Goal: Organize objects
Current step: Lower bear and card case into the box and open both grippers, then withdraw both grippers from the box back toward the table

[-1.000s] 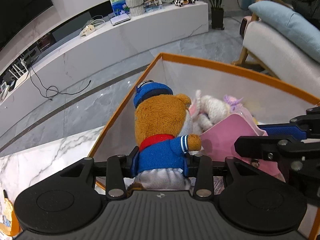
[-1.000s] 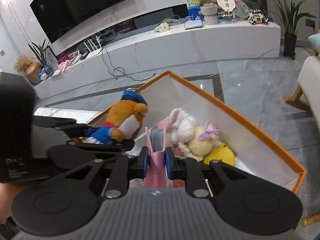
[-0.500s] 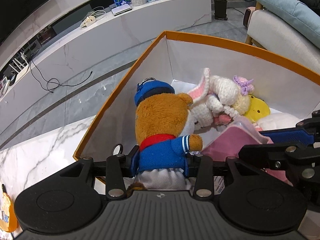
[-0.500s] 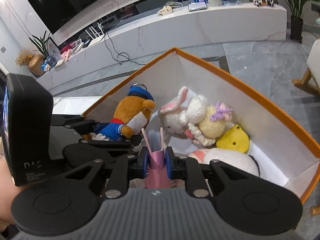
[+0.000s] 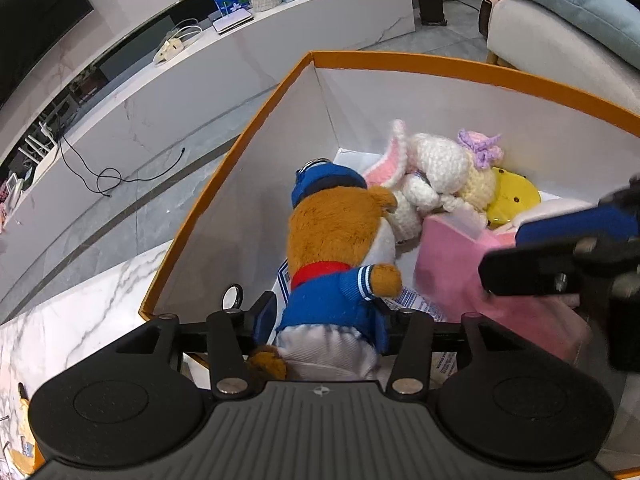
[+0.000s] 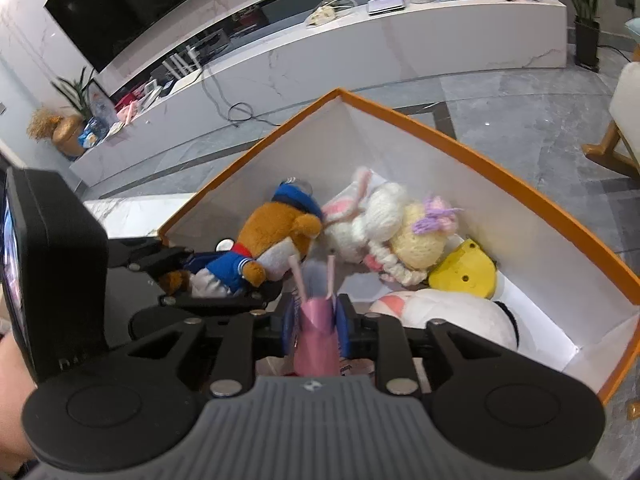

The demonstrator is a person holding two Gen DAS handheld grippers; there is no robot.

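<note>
My left gripper (image 5: 328, 320) is shut on a brown teddy bear (image 5: 340, 248) in a blue sailor suit and cap, held inside the orange-rimmed white box (image 5: 400, 62). It also shows in the right wrist view (image 6: 276, 240). My right gripper (image 6: 316, 320) is shut on a pink book (image 6: 316, 344), spine towards me, low in the box (image 6: 480, 152). The book shows in the left wrist view (image 5: 448, 264), right of the bear. A white crochet bunny (image 6: 376, 220), a cream doll with a purple bow (image 6: 424, 232), a yellow toy (image 6: 464, 270) and a white plush (image 6: 448, 316) lie in the box.
The box stands on a white marble table (image 5: 60, 320). Behind it is a grey tiled floor (image 6: 500, 116) and a long white TV bench (image 6: 400, 40) with clutter and cables. A sofa with a blue cushion (image 5: 560, 4) is at the right.
Both grippers have moved forward and down into the box with the bear and the pink book. More of the toys on the box floor shows now.
</note>
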